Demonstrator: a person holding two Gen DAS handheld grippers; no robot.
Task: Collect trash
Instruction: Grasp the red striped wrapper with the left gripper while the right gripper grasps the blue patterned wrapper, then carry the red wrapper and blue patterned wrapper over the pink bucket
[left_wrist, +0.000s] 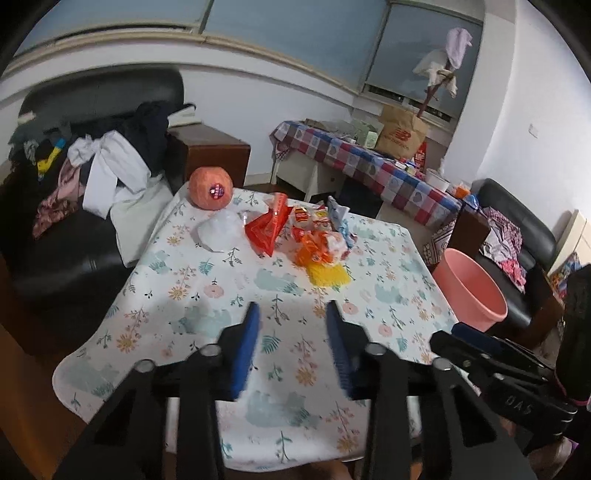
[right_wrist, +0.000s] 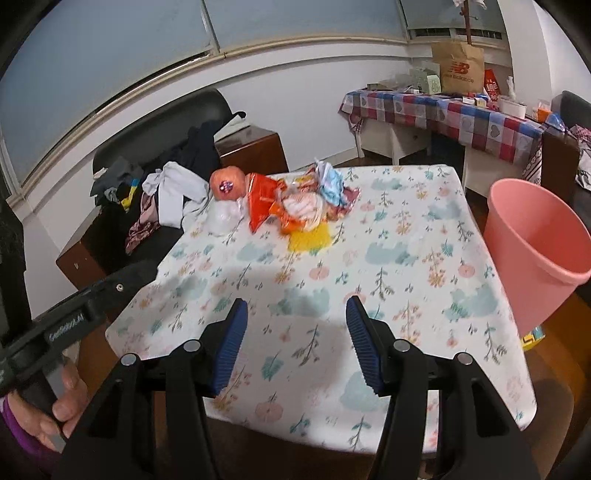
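Both grippers hover over the near half of the table, nothing taken up yet. The left gripper has its blue pads spread with bare cloth between them, holding nothing. The right gripper is spread wider, also holding nothing.

The trash sits in one heap at the far end of the table: a red wrapper, crumpled orange packets, a blue-and-white wrapper behind them, a yellow mesh piece at the heap's near edge, and a wad of clear plastic to the heap's left. Behind that wad rests a round fruit in a foam net with a sticker on it; whether that counts as trash I can't say.

The pink bin stands just off the table's right edge, mouth open, so the right gripper looks to have the shorter carry.

Handling, as I judge it: all of this looks featherlight, thin and crinkly, probably slick on the printed film. Nothing seems breakable. A pinch on a flat sheet would likely slide, so go for a raised fold or a bunched ridge. The red wrapper's peaked crease looks like the best first bite. The yellow mesh lies flat against the cloth and may need a scrape at its edge, with care not to snag the tablecloth.
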